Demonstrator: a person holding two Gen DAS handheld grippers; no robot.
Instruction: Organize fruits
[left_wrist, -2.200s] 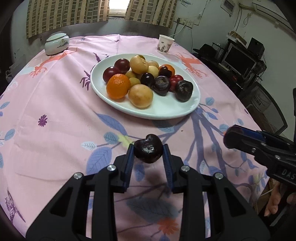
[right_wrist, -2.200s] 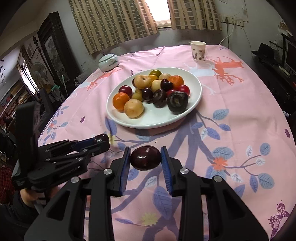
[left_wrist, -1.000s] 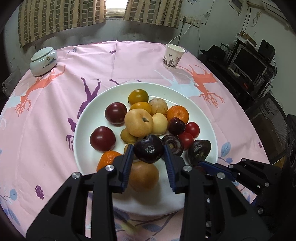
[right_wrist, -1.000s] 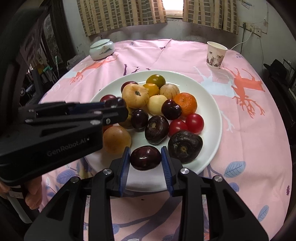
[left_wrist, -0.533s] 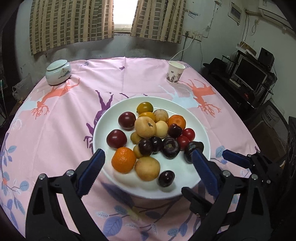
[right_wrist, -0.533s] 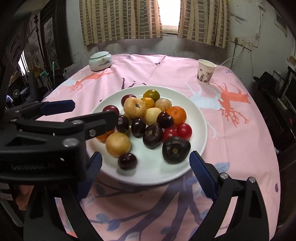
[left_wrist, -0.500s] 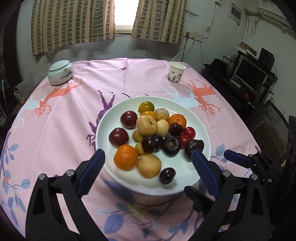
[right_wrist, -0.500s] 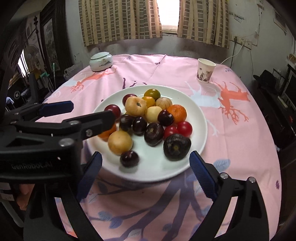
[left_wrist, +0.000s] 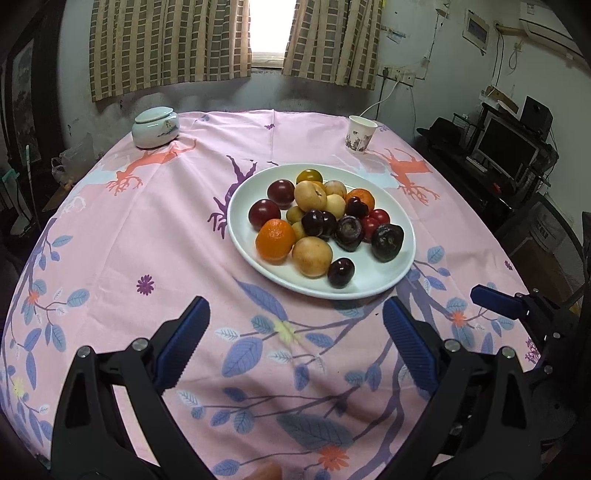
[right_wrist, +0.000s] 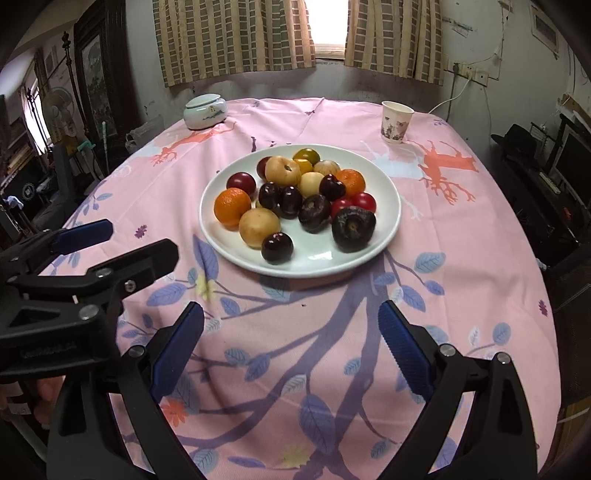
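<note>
A white plate (left_wrist: 402, 266) (right_wrist: 388, 236) on the pink tablecloth holds several fruits: oranges (left_wrist: 275, 239), pale round fruits (left_wrist: 312, 256), dark plums and small red ones. One dark plum (left_wrist: 340, 272) (right_wrist: 277, 248) lies alone near the plate's front rim. Another dark plum (left_wrist: 313, 222) (right_wrist: 269, 195) sits in the pile. My left gripper (left_wrist: 295, 332) is open over bare cloth, well short of the plate, nothing between its fingers. My right gripper (right_wrist: 291, 332) is likewise open and empty. In the right wrist view the left gripper shows at the left edge.
A paper cup (left_wrist: 360, 133) (right_wrist: 396, 122) and a lidded white jar (left_wrist: 156, 126) (right_wrist: 205, 110) stand at the table's far side. Shelves with a monitor (left_wrist: 506, 147) lie beyond the right edge. The round table's edge curves close on both sides.
Both grippers let go of their dark plums onto the plate, opened wide and drew back from the plate toward the table's near edge.
</note>
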